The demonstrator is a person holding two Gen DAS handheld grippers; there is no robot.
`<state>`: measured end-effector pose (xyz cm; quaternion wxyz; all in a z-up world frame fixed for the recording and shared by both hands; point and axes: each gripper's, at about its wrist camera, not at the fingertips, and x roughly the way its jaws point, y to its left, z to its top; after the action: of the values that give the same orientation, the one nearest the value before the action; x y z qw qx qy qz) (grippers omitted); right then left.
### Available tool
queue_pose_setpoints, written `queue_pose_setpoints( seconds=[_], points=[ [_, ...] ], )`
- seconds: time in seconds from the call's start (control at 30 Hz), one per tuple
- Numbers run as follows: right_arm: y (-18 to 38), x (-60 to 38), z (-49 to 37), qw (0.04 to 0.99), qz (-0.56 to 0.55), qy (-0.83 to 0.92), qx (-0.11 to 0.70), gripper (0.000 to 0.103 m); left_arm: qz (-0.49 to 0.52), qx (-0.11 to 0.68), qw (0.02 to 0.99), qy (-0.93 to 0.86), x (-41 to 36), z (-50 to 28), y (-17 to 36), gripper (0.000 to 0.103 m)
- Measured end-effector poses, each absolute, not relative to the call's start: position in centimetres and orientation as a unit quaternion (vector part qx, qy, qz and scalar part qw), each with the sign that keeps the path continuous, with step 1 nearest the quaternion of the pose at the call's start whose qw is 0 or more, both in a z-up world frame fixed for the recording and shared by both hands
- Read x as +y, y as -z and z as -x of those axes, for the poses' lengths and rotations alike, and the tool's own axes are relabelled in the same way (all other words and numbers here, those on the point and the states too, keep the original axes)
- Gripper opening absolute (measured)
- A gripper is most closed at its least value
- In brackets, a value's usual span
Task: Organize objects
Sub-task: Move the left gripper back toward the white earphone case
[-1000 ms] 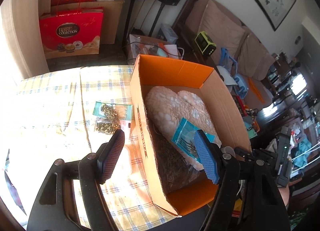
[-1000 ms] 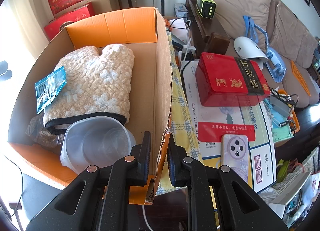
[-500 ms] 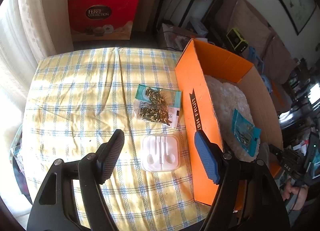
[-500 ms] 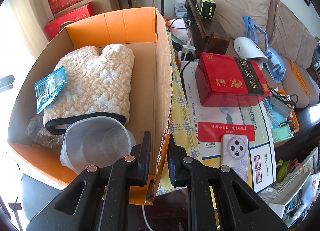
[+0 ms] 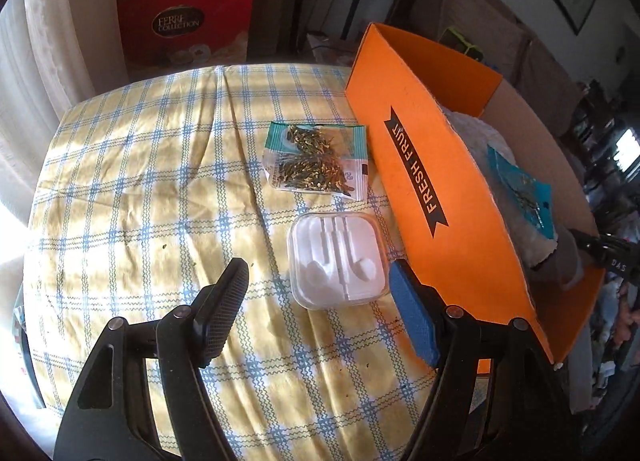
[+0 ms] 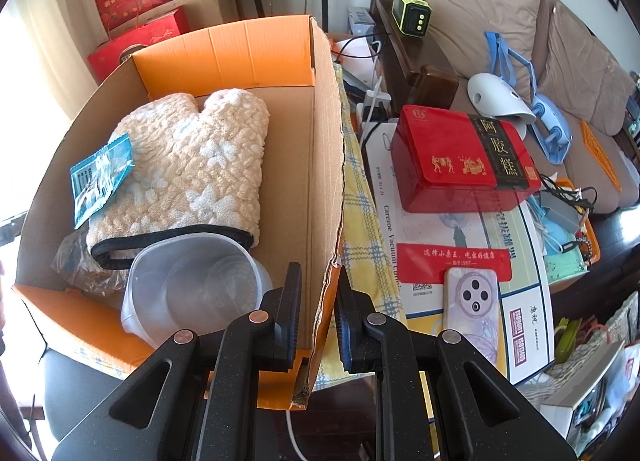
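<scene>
**Left hand-held gripper over the earphone case, right one pinching the box wall**

The left hand-held gripper (image 5: 316,301) is wide open and holds nothing. One finger (image 5: 222,311) is black with a bumpy pad, the other has a blue pad. It hangs above a desk covered in a soft yellow cloth (image 5: 140,181) with blue check lines.

Just in front of it lies a small earphone case (image 5: 339,259). It is clear hard plastic, square with round corners, and white inside. It lies flat, close to the blue pad and right beside the box.

A little farther away is a flat, shiny bag of small gold bits (image 5: 316,161). It is a rectangle, and its long side runs across toward the box.

The cardboard box (image 5: 424,165) is long and orange outside, with brown bumpy card inside. Its long side runs away from the camera.

The right hand-held gripper (image 6: 318,315) is squeezed onto the box's thin right wall, one finger inside and one outside.

In the box lies a fluffy cream oven mitt (image 6: 192,169), its tip pointing to the far end. A small blue packet (image 6: 100,177) rests on its left edge. A clear round plastic cup (image 6: 192,293) sits at the near end, touching the mitt's black cuff.
</scene>
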<state>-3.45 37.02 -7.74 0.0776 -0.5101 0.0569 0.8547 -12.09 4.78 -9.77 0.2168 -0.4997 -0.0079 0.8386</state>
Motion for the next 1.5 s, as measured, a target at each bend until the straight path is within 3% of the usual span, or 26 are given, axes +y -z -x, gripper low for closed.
queue_pose_setpoints(
  seconds=[1.27, 1.4, 1.5],
  points=[
    [7.8, 36.9, 3.3, 0.075, 0.512, -0.854, 0.062, 0.019, 0.493, 0.056, 0.189, -0.847, 7.1, 12.5, 12.3, 0.072],
    [7.8, 36.8, 3.3, 0.075, 0.512, -0.853, 0.061, 0.019, 0.494, 0.035, 0.17, -0.852, 6.5, 12.8, 12.1, 0.061],
    [7.9, 36.8, 3.3, 0.075, 0.513, -0.853, 0.059, 0.019, 0.495, 0.039, 0.163, -0.852, 6.6, 12.8, 12.2, 0.06]
  ],
)
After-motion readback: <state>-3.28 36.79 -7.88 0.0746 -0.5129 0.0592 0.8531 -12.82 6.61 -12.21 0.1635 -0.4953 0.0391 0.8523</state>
